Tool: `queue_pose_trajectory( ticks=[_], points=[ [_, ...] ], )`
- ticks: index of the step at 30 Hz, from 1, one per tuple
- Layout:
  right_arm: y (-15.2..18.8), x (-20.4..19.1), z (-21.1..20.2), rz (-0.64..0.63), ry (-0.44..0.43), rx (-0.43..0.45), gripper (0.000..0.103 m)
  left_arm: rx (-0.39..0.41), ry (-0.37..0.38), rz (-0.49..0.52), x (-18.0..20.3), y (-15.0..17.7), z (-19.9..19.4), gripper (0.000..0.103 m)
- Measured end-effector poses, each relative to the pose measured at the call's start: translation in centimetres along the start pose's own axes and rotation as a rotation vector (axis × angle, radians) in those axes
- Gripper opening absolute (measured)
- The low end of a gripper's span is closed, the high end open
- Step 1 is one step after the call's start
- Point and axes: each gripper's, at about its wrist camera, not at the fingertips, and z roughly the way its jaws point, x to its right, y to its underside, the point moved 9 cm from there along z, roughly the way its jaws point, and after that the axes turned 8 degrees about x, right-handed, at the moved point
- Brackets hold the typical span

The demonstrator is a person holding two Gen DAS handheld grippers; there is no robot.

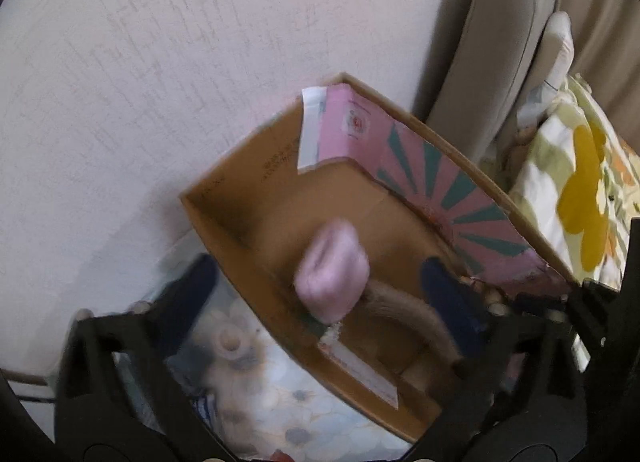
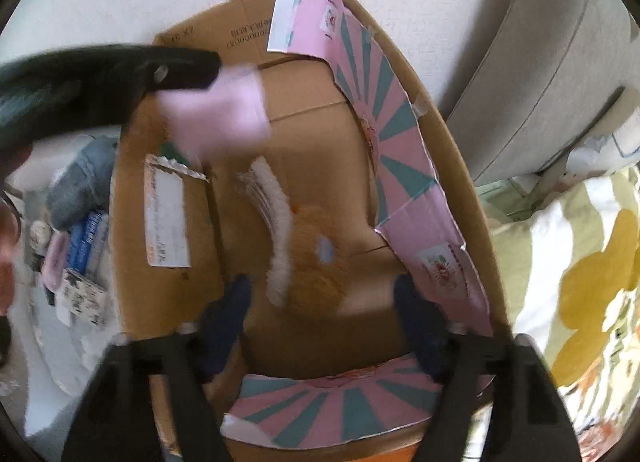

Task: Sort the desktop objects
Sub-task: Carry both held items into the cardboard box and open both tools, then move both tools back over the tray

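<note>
Pink pouch is loose over the box, just off your left gripper, whose jaws gape wide with nothing pressed between them. Orange plush sits low in the box between the spread fingers of your right gripper, and the pads don't look to be squeezing it. Keep both sets of jaws apart and lift straight up so neither snags the flaps.
</note>
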Motion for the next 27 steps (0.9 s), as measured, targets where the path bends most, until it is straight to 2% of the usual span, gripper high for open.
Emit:
queue_pose_trajectory(
  ticks=[1, 2, 11, 15, 23, 27],
  points=[
    [0.0, 0.2, -0.2, 0.008, 0.004, 0.004, 0.08, 0.008, 0.009, -0.004, 0.1, 0.0, -0.1, 0.103],
    [0.0, 0.3, -0.3, 0.008, 0.01, 0.005, 0.08, 0.006, 0.013, -0.006, 0.1, 0.0, -0.1, 0.103],
    [0.6, 0.2, -1.1, -0.005, 0.045, 0.017, 0.08, 0.04, 0.017, -0.022, 0.1, 0.8, -1.1, 0.103],
    [0.8, -0.1, -2.0, 0.009, 0.037, 0.016, 0.08, 0.073, 0.04, -0.054, -0.4, 1.0, -3.0, 0.103],
    [-1.1, -2.4, -5.1, -0.014, 0.014, 0.123, 0.08, 0.116, 0.065, -0.146, -3.4, 2.4, -8.1, 0.103],
    [-2.0, -3.9, -5.7, -0.036, 0.0, 0.145, 0.08, 0.141, 0.043, -0.167, -5.4, 3.0, -10.8, 0.103]
  ],
)
